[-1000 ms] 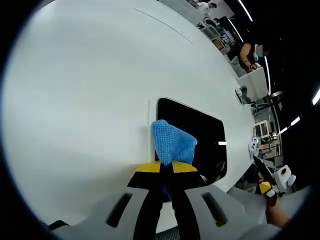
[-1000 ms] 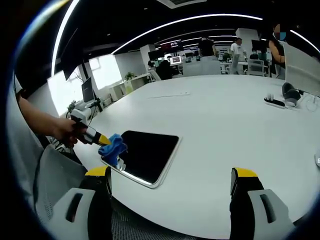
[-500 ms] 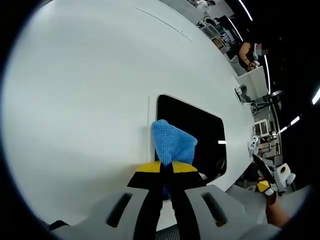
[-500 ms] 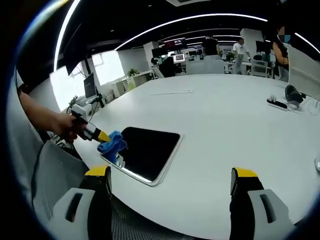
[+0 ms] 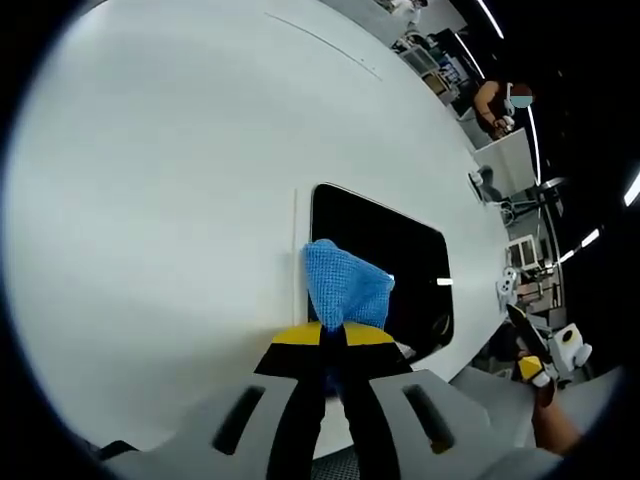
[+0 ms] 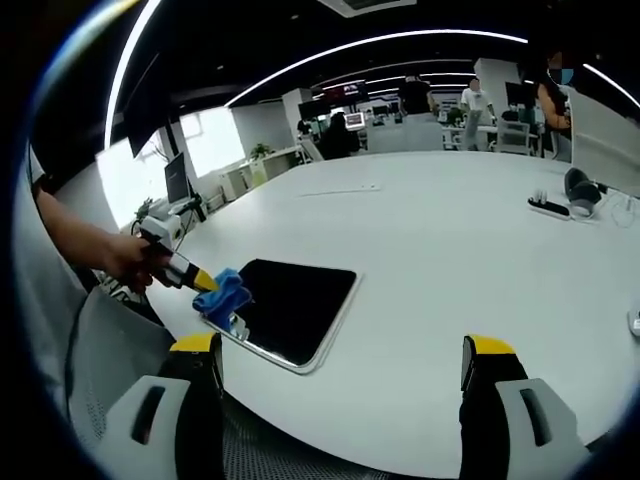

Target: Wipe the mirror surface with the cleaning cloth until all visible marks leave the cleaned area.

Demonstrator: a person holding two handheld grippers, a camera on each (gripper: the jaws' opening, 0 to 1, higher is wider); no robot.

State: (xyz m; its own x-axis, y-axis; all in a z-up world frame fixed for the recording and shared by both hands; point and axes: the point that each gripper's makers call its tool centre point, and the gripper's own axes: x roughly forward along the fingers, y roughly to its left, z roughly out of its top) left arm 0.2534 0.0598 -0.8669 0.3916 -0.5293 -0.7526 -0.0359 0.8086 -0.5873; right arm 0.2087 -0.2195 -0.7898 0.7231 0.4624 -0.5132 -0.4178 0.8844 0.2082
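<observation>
A dark rectangular mirror (image 5: 395, 268) (image 6: 292, 309) lies flat near the white table's front edge. My left gripper (image 5: 333, 335) is shut on a blue cleaning cloth (image 5: 343, 288), which sticks out beyond the yellow tips over the mirror's near-left corner. In the right gripper view that same gripper (image 6: 203, 279) comes in from the left, held by a hand (image 6: 125, 257), with the cloth (image 6: 224, 295) on the mirror's left end. My right gripper (image 6: 340, 360) is open, its jaws wide apart, hovering off the table to the mirror's right with nothing between them.
The white table (image 6: 460, 250) stretches far back. A black power strip (image 6: 548, 204) and a grey rounded object (image 6: 582, 186) sit at its far right. Desks, monitors and people stand in the office behind. A grey mesh chair back (image 6: 100, 350) is close at the left.
The cloth and left gripper shifted slightly back and forth over the mirror's left end. The right gripper stayed open and nearly still.
</observation>
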